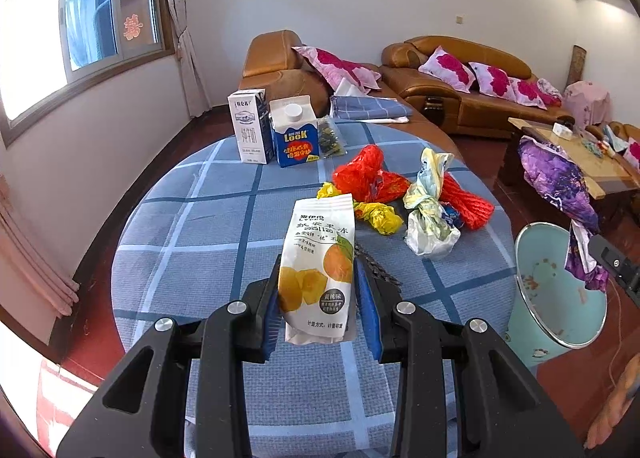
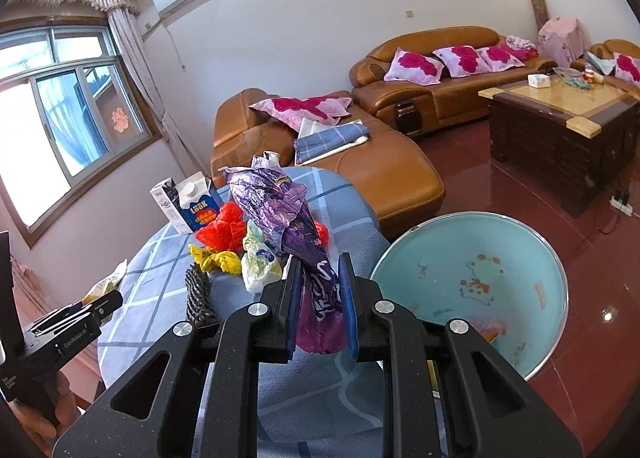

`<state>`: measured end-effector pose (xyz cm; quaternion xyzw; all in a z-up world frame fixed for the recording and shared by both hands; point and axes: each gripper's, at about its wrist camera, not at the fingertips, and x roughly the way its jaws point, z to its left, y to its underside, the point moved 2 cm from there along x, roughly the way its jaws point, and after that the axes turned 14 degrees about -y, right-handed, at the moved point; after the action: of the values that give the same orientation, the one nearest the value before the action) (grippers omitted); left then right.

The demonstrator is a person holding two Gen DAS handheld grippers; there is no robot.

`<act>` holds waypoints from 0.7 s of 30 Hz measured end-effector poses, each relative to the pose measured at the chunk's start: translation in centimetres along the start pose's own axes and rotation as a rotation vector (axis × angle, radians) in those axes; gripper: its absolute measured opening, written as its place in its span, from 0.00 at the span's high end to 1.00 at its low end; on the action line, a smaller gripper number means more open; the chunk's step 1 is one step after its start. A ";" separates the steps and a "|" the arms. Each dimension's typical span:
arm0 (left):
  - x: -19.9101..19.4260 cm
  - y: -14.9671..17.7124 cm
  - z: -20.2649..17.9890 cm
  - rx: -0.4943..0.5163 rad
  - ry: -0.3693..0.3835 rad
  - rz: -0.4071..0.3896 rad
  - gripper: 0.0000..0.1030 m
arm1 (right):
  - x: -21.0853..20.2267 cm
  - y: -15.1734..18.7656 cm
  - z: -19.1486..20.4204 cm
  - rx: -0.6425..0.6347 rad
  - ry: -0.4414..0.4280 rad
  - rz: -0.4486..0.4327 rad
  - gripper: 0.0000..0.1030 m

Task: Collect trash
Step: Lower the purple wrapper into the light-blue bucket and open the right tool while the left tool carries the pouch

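My left gripper (image 1: 318, 278) is shut on a white snack pouch (image 1: 318, 258) printed with yellow peaches, held above the round table (image 1: 192, 242) with its blue checked cloth. My right gripper (image 2: 318, 278) is shut on a crumpled purple wrapper (image 2: 280, 210) and holds it beside the table, left of the light blue trash bin (image 2: 472, 282). The wrapper (image 1: 560, 186) and bin (image 1: 556, 290) also show in the left wrist view. On the table lie red bags (image 1: 368, 174), yellow bags (image 1: 376, 214) and a knotted white bag (image 1: 428, 210).
Two cartons, white (image 1: 250, 126) and blue (image 1: 294, 132), stand at the table's far side with a small dark packet (image 1: 330, 136). A black mesh piece (image 2: 198, 294) lies on the table. Brown sofas (image 2: 420, 74) and a coffee table (image 2: 560, 118) stand behind. The floor is red tile.
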<state>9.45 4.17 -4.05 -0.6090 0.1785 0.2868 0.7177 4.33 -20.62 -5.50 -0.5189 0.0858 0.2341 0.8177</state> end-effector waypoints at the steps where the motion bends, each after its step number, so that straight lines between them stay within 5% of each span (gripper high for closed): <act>1: 0.0 0.0 0.1 -0.001 0.000 0.000 0.68 | 0.0 0.0 0.0 0.000 0.000 0.000 0.81; 21: 0.4 0.0 0.3 -0.020 0.002 0.012 0.68 | -0.3 0.4 -0.6 0.024 0.024 -0.012 0.81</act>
<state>9.73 4.51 -4.26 -0.6155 0.1799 0.2920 0.7096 3.93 -21.13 -5.98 -0.5125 0.0953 0.2219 0.8240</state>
